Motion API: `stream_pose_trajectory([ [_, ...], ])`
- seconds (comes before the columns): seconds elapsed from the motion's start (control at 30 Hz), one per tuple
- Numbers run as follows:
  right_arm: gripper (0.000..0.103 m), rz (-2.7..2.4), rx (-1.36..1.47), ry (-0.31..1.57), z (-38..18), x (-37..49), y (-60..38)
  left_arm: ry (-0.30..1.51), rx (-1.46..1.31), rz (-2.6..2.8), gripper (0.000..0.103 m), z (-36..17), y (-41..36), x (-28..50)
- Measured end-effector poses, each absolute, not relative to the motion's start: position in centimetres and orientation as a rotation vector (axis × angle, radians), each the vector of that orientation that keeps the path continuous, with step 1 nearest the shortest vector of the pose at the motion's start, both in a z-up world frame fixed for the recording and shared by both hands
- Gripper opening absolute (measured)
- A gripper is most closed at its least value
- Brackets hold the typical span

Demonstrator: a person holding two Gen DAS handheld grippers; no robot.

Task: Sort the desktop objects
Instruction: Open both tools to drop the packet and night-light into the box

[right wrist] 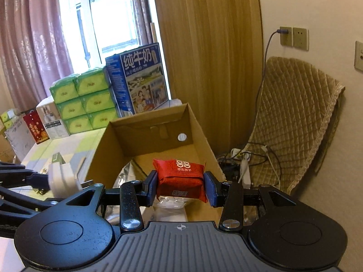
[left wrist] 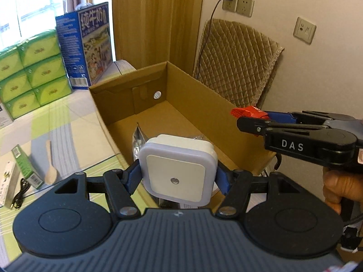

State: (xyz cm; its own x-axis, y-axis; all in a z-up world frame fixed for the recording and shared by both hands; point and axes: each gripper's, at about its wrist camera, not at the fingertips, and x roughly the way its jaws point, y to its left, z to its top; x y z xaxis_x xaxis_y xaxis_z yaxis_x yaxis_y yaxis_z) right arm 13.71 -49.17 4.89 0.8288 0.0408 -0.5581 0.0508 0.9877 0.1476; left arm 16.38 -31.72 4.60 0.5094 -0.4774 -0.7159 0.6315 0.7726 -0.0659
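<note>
Our left gripper [left wrist: 178, 175] clamps the rigid, light night light [left wrist: 177, 170] by its sides; our right gripper [right wrist: 180, 185] pinches the soft red snack packet [right wrist: 180, 176], likely crushable.

You were working in a lived-in home room, not a lab or shop. Behind the open cardboard box [right wrist: 156, 133] hung pink curtains [right wrist: 29, 45] over a bright window [right wrist: 113, 13]. Left of the box stood stacked green tissue packs [right wrist: 84, 99] and a blue milk carton case [right wrist: 138, 79]. Right of it, a quilted chair cover [right wrist: 295, 117] leaned under wall sockets [right wrist: 293, 37], with a power strip [right wrist: 244, 165] on the floor.
</note>
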Motion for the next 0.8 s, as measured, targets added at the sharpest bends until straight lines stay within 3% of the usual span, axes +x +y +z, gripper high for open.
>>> stream_pose_trajectory([
  [0.67, 0.041, 0.027, 0.175, 0.627, 3.6, 15.7, -48.6, 0.792, 0.160, -0.642, 0.073, 3.1, -29.9, 17.8],
  [0.73, 0.048, 0.037, 0.180, 0.627, 3.7, 15.8, -48.5, 0.788, 0.156, -0.637, 0.073, 3.4, -29.3, 17.5],
  [0.8, 0.068, 0.032, 0.194, 0.616, 3.9, 15.7, -48.6, 0.783, 0.155, -0.629, 0.073, 3.6, -28.8, 17.3],
])
